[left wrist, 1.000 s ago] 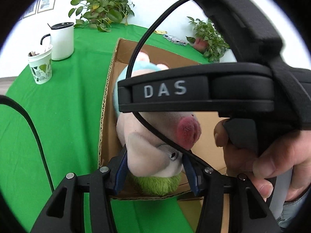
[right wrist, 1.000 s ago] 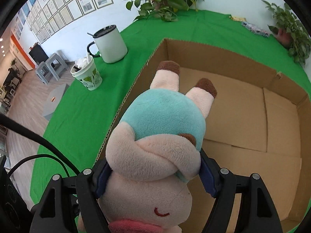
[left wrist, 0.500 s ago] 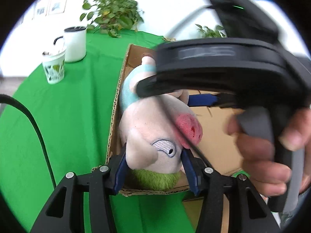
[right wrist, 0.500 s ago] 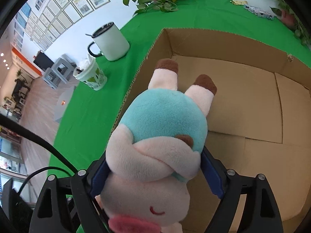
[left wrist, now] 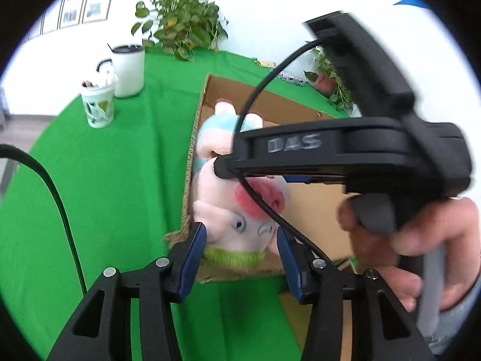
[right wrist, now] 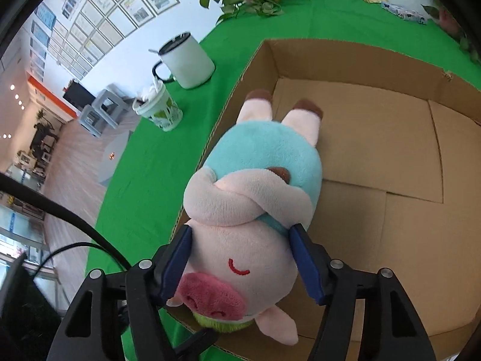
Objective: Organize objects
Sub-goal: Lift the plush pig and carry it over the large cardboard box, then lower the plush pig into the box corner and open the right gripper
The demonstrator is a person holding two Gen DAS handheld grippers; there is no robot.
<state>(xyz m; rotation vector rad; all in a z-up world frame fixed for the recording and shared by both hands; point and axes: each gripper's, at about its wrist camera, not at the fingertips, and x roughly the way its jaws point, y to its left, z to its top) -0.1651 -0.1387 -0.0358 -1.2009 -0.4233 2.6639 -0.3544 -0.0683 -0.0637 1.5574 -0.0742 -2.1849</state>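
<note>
Crossing left gripper (left wrist: pixel 242 237), right gripper (left wrist: pixel 345 150) hides plush pig (left wrist: pixel 228 213).

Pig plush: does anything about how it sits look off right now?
Yes. The pig plush is upside down, head toward the camera, feet pointing into the box, lying across the box's left wall rather than fully inside. The right gripper brackets its head.

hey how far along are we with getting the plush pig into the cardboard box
Midway. Done: the plush pig is picked up and over the cardboard box, feet toward the box floor. In hand: the right gripper has its jaws on the pig's head; the left gripper brackets the head, though contact is unclear. Left: lower it in and let go. The white mug and paper cup stand untouched on the green cloth.
</note>
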